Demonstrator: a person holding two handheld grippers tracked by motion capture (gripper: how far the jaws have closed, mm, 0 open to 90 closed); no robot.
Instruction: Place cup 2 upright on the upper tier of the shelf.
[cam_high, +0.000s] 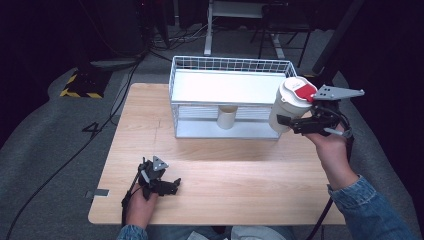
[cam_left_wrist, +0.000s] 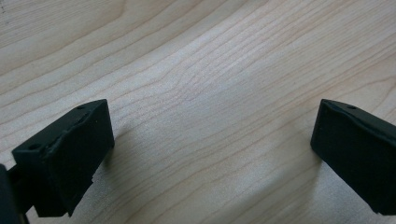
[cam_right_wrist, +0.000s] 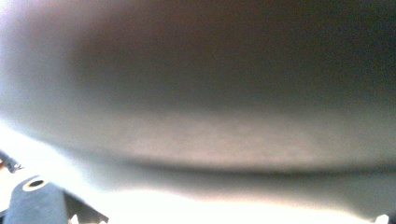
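The right tongs (cam_high: 286, 120) grip a white lidded cup (cam_high: 289, 106) with a red patch on its lid, clamped across the lower wall. The cup hangs in the air at the right end of a white wire rack (cam_high: 227, 96), level with its top shelf. Its long axis is close to vertical, leaning slightly, lid up and tilted toward the right tongs. In the right gripper view the cup's wall (cam_right_wrist: 201, 116) is a close blur. A tan cup (cam_high: 226, 118) stands upright on the rack's lower level. The left tongs (cam_high: 172, 186) rest low on the light wooden counter (cam_high: 230, 185) near its front-left, jaws wide apart over bare wood grain (cam_left_wrist: 205, 112). Grey carpet and dark surroundings lie around the counter.
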